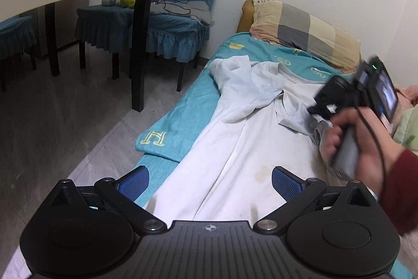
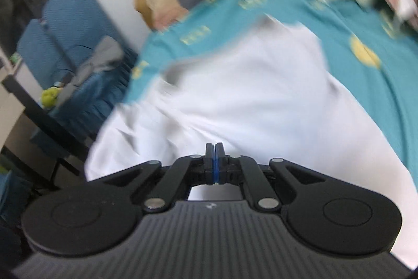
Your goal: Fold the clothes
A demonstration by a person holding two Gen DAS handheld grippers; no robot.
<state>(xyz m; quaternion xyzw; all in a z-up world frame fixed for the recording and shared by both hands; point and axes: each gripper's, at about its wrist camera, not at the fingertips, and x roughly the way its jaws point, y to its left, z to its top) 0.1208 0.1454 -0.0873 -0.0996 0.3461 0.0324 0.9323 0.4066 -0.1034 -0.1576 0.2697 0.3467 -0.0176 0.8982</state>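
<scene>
The left wrist view is sharp and takes in the room: a white shirt (image 1: 235, 127) spread along the teal bedsheet (image 1: 183, 119), its collar end bunched toward twelve o'clock near the checked pillow (image 1: 305, 30), blue-covered chairs (image 1: 180, 4) and a dark table leg (image 1: 141, 43) off at ten o'clock. It also catches the person's right hand (image 1: 347, 143) on the other tool's handle at three o'clock. The left gripper (image 1: 210, 181) hangs with its blue pads wide apart; the shirt's lower part lies between and beyond them, not pinched.

The right wrist view is smeared by motion. There the right gripper (image 2: 215, 148) has its fingers pressed together; white cloth fills the frame just past the tips, but whether any is caught I cannot tell.
</scene>
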